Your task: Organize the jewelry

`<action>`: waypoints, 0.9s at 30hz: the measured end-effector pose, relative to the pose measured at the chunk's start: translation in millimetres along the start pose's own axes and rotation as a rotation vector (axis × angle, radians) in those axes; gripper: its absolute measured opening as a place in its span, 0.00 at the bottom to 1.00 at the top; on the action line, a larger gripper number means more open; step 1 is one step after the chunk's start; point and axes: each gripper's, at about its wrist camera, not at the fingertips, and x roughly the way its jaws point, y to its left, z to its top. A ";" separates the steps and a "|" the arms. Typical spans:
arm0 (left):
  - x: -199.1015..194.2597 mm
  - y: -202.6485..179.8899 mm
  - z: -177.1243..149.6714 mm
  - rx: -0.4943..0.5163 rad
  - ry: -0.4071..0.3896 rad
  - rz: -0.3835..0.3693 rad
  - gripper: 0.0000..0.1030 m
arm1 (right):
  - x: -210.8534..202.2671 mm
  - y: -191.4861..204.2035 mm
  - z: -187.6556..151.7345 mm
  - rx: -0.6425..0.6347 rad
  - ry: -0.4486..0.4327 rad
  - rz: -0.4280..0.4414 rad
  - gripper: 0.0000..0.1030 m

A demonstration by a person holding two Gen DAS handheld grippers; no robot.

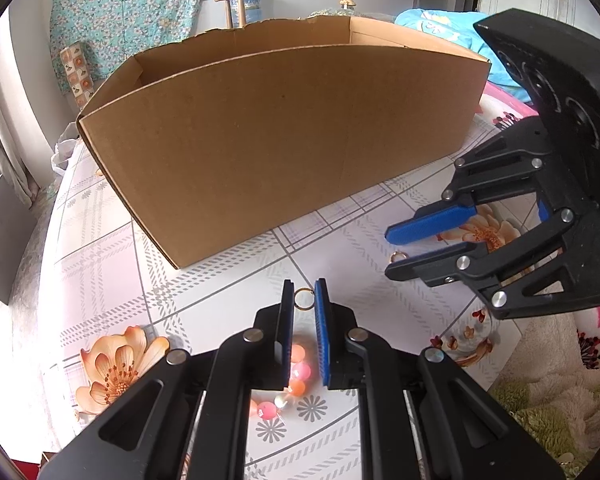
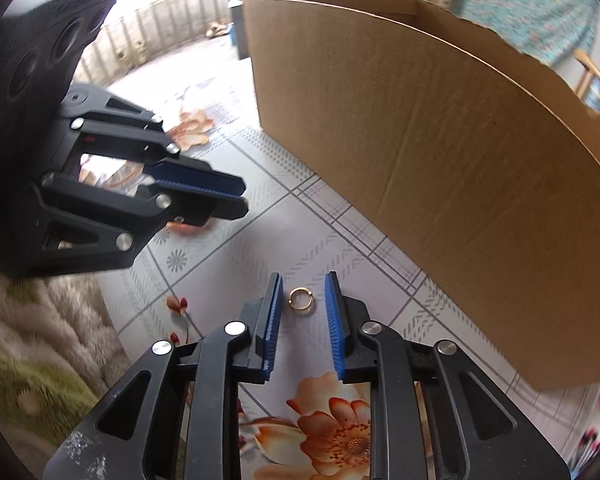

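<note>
My left gripper (image 1: pixel 304 283) is shut on a small gold ring (image 1: pixel 304 299) pinched between its blue pads, just above the tablecloth. Pink and orange beads (image 1: pixel 300 372) show lower between its fingers; I cannot tell whether they hang from that ring. In the right wrist view the left gripper (image 2: pixel 242 196) sits at the left with its jaws nearly together. A second gold ring (image 2: pixel 300 300) lies flat on the cloth between the fingers of my right gripper (image 2: pixel 304 276), which stands open and touches nothing. The left wrist view shows the right gripper (image 1: pixel 388 252) with the second ring (image 1: pixel 399 257) at its tips.
A large open cardboard box (image 1: pixel 280 120) (image 2: pixel 460 160) stands just beyond both grippers. The table has a pale checked cloth with orange flowers (image 1: pixel 116 368). A fluffy cream and green blanket (image 1: pixel 540 384) (image 2: pixel 40 340) lies at the near side.
</note>
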 end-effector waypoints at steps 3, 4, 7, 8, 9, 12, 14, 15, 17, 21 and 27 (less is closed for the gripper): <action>0.5 -0.7 0.5 -0.003 0.001 0.005 0.09 | -1.5 2.3 -3.1 -0.026 0.003 0.005 0.14; 0.3 -0.4 0.4 -0.002 0.001 0.007 0.09 | -4.0 2.2 -4.7 -0.027 0.003 0.010 0.10; -1.2 -0.1 0.2 -0.002 -0.001 0.009 0.09 | -10.8 2.3 -8.5 -0.031 -0.005 0.009 0.09; -2.1 -0.6 0.4 0.000 -0.003 0.011 0.09 | -12.9 1.4 -9.6 -0.023 -0.009 0.010 0.09; -3.1 -0.9 0.3 0.002 -0.005 0.012 0.09 | -14.4 0.4 -11.0 -0.011 -0.014 0.012 0.09; -8.2 -2.9 0.9 0.008 -0.014 0.016 0.09 | -18.3 -0.6 -15.7 0.014 -0.026 0.012 0.09; -14.5 -4.3 2.1 0.013 -0.026 0.018 0.09 | -24.4 -0.6 -18.6 0.034 -0.038 -0.001 0.09; -17.7 -4.5 2.6 0.014 -0.033 0.016 0.09 | -30.6 -1.2 -20.3 0.044 -0.047 -0.006 0.09; -29.8 -4.1 5.5 0.013 -0.058 0.006 0.09 | -47.0 -2.6 -21.3 0.076 -0.084 -0.015 0.09; -66.1 0.3 21.6 -0.003 -0.143 -0.083 0.09 | -94.1 -10.1 -18.2 0.136 -0.192 -0.045 0.09; -99.1 13.6 81.5 0.069 -0.241 -0.198 0.10 | -159.7 -42.7 -0.2 0.250 -0.373 -0.089 0.09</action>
